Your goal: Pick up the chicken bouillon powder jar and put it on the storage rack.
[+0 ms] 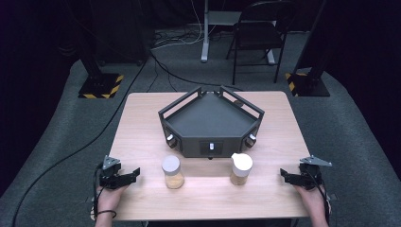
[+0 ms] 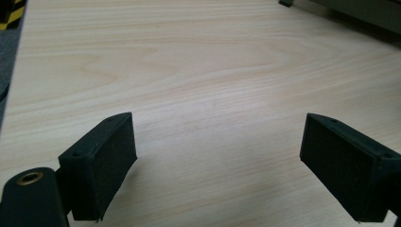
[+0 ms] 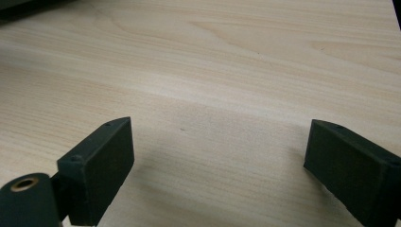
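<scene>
Two small jars of tan powder stand near the table's front: one with a flat white lid (image 1: 172,172) at centre left, one with a white spouted lid (image 1: 241,168) at centre right. My left gripper (image 1: 134,174) rests on the table at the front left, open, pointing toward the flat-lidded jar. At the front right my right gripper (image 1: 283,174) lies open, pointing toward the spouted jar. In the left gripper view the jaws (image 2: 217,165) stand wide apart over bare wood. The right gripper view has its jaws (image 3: 217,165) equally wide, nothing between them.
A dark angular tray-like device (image 1: 210,124) with knobs on its front sits mid-table behind the jars. The light wooden table (image 1: 142,123) stands on grey carpet. A folding chair (image 1: 260,33) and stand bases with hazard stripes (image 1: 100,86) are beyond it.
</scene>
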{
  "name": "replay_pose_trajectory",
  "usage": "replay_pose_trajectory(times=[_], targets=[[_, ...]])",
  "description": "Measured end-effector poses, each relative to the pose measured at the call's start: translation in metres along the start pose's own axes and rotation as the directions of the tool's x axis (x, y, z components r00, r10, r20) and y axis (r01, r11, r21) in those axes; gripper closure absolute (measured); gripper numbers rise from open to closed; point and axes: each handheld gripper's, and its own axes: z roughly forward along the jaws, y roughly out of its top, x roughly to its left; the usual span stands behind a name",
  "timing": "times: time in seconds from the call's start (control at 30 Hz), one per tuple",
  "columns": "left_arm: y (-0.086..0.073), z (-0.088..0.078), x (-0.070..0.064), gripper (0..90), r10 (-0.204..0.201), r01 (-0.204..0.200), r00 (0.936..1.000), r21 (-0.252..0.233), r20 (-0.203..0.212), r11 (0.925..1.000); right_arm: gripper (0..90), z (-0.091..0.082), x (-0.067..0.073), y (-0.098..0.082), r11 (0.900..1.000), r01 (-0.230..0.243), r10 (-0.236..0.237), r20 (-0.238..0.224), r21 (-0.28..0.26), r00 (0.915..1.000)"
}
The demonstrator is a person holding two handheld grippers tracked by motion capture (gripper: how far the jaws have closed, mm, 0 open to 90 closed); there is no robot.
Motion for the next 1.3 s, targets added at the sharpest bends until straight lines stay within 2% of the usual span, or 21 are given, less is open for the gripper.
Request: replay_pose_trajectory(times=[0.13, 0.23, 0.53, 1.3], targets=[[0.007, 0.007, -0.009, 10.7, 0.039, -0.038, 0.9989, 0.057, -0.024, 0.9977, 7.8, 0.002, 0.006, 0.004, 0.999, 0.032, -0.033, 0.028, 0.018, 0.9991], [0.008, 0.008, -0.016, 9.8, 0.073, -0.069, 0.9963, 0.07, -0.046, 0.9951, 7.0, 0.003, 0.007, 0.005, 0.999, 0.04, -0.041, 0.034, 0.023, 0.9986], [0.01, 0.009, -0.016, 6.4, 0.064, -0.06, 0.9967, 0.08, -0.05, 0.995, 5.9, 0.004, 0.008, 0.005, 0.999, 0.035, -0.036, 0.037, 0.026, 0.9987], [0.01, 0.009, -0.012, 6.2, 0.066, -0.062, 0.9971, 0.079, -0.038, 0.9949, 5.2, 0.004, 0.009, 0.005, 0.999, 0.034, -0.035, 0.039, 0.028, 0.9986]])
